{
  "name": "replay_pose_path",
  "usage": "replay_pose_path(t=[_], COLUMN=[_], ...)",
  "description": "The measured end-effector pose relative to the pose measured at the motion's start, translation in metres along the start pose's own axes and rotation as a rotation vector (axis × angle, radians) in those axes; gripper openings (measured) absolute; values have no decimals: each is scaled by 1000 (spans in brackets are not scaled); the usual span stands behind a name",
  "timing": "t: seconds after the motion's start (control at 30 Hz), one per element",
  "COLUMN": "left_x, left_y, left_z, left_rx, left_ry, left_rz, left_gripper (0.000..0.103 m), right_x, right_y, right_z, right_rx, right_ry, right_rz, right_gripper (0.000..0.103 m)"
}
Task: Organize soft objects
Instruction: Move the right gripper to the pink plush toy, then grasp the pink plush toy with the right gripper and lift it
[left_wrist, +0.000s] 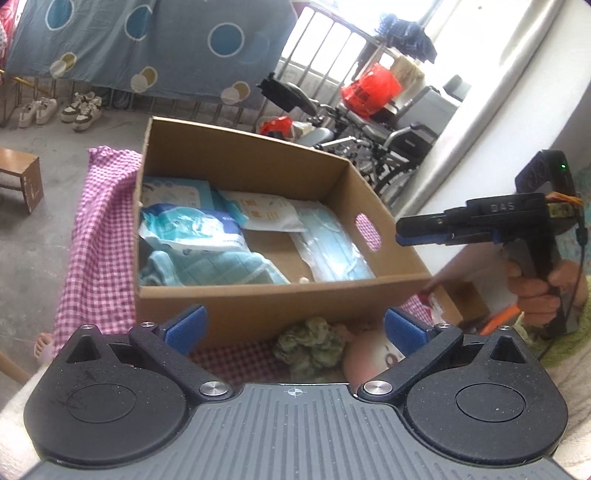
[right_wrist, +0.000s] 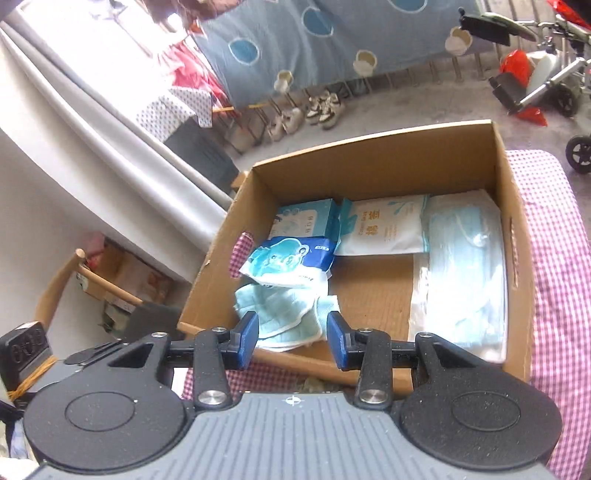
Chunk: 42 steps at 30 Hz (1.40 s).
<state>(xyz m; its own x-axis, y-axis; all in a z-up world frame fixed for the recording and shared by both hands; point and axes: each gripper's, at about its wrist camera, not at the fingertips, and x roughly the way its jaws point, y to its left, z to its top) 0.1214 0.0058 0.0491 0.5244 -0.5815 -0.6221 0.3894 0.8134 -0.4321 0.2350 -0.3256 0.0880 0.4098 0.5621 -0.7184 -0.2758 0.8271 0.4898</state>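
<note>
Left gripper (left_wrist: 295, 326) wide, empty; scrunchie (left_wrist: 312, 347) just ahead, between fingers, outside box (left_wrist: 280, 295) near wall. Right gripper (right_wrist: 291, 334) part-open, empty, over box rim above cloth (right_wrist: 284, 317). Left nearer scrunchie; long axis unclear.

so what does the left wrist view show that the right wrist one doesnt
Only the left wrist view shows the green scrunchie and pink plush toy outside the box, between the open left gripper fingers, plus the right gripper side-on. Only the right wrist view shows the right gripper's open fingers from behind. Both show the cardboard box holding the light blue cloth and packets.
</note>
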Motion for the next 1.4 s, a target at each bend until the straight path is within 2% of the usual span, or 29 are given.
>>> replay_pose_path(t=[0.1,0.13,0.17,0.2,0.33,0.37,0.5,0.6,0.7,0.87,0.97,1.03,1.1,1.17,1.23,1.3,1.4], left_x=[14,21,28,36,71,79,114,136,150,158,151,145,140,134,133,141,161], left_y=[-18,-25,-31,-38,-59,-63,-78,-89,-100,-107,-110,-113,-115,-118,-121,-121,-118], left_z=[-13,-17,-21,-25,-38,-40,-49,-53,-56,-59,-57,-60,-62,-62,-63,-63,-64], left_rx=[48,67,85,102,176,197,265,297,328,320,277,263,269,311,361,386,382], left_ry=[61,86,107,132,212,224,297,345,373,395,439,466,475,431,389,395,421], left_rz=[-38,-52,-67,-81,-94,-95,-111,-127,-141,-139,-208,-279,-307,-259,-181,-118,-99], left_gripper=[102,102,103,102,103,103,102,102,102,103,102,102,102,102,102,102,102], right_x=[-36,-44,-50,-54,-55,-52,-36,-22,-9,6,10,4,-3,-8,-12,-15,-11], right_y=[-3,-7,-11,-16,-38,-44,-81,-103,-116,-129,-133,-134,-137,-140,-142,-142,-138], right_z=[-41,-56,-71,-86,-151,-163,-212,-230,-231,-226,-221,-216,-215,-216,-217,-217,-218], right_rx=[48,74,101,130,250,287,536,669,733,757,757,735,723,720,711,689,666], right_ry=[-76,-95,-112,-125,-229,-233,-267,-288,-281,-254,-245,-256,-273,-288,-291,-280,-255], right_rz=[43,58,66,68,73,78,173,244,280,321,356,326,325,363,344,278,250], right_gripper=[43,59,93,103,102,102,101,101,101,101,101,101,101,101,101,101,101])
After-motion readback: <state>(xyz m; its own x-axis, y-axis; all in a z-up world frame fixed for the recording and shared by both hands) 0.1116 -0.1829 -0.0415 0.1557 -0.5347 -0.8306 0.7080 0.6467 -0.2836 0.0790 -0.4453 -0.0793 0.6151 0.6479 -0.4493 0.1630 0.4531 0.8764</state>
